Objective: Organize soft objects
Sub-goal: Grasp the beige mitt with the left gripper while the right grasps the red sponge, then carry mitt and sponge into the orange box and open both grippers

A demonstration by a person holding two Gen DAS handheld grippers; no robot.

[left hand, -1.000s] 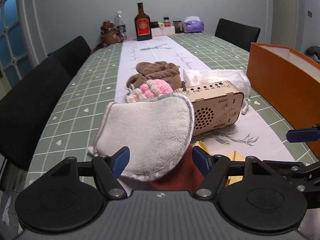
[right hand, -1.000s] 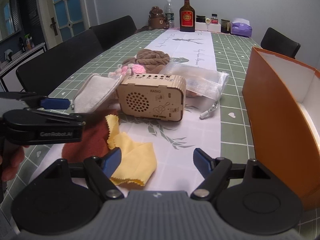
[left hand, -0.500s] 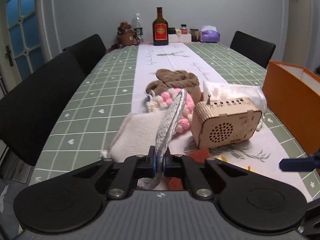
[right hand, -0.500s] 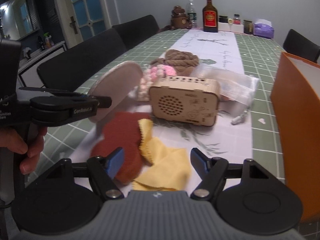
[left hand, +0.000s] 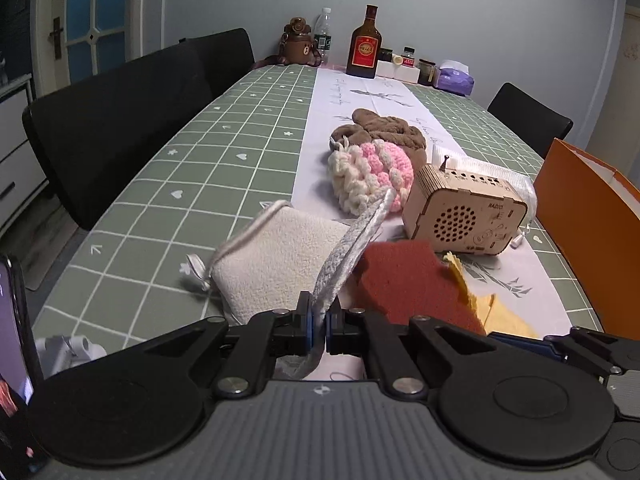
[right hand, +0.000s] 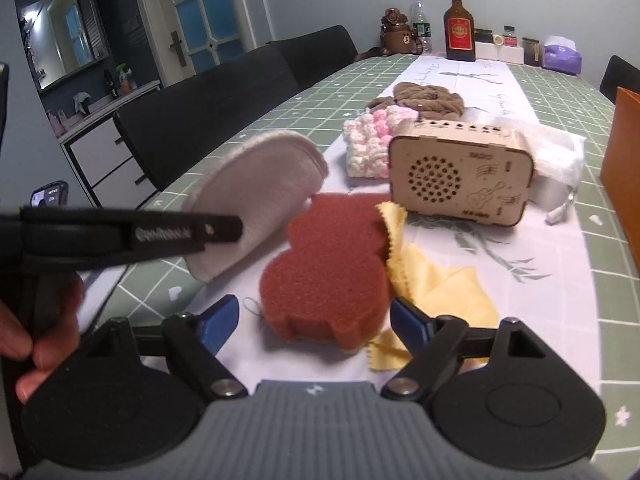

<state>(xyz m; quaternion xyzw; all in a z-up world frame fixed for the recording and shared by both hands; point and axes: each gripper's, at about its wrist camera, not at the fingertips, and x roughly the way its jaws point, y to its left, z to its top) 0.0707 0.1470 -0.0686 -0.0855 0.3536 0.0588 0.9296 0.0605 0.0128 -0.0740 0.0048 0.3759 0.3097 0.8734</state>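
Taking the radio (left hand: 466,216) as landmark and going left to right: left of it and nearer the camera, the left gripper (left hand: 318,326) has its fingers clamped on the edge of the white pad (left hand: 276,264). A second ago those fingers stood wide with the pad lying flat between them; now the pad is pinched and tipped up on edge, one side lifted off the bench (left hand: 168,176) while its far part seems to rest there. That reads as the first soft thing secured, ready to be carried, probably to the orange box (left hand: 584,216) right of the radio. In front of the radio lies the red sponge (right hand: 332,268), uncovered now that the pad is raised, with the right gripper (right hand: 314,320) just before it; its fingers have just been opening further and stand wide on either side of the sponge's near end, not pressing it, so it looks like the next pick. The yellow cloth (right hand: 436,292) touches the sponge's right side and could get caught in a grab. Behind the radio sit the pink knit (left hand: 372,172) and brown knit (left hand: 384,132), with a clear bag (right hand: 556,160) to its right. The radio itself is hard and stands between the grippers and those farther soft things.
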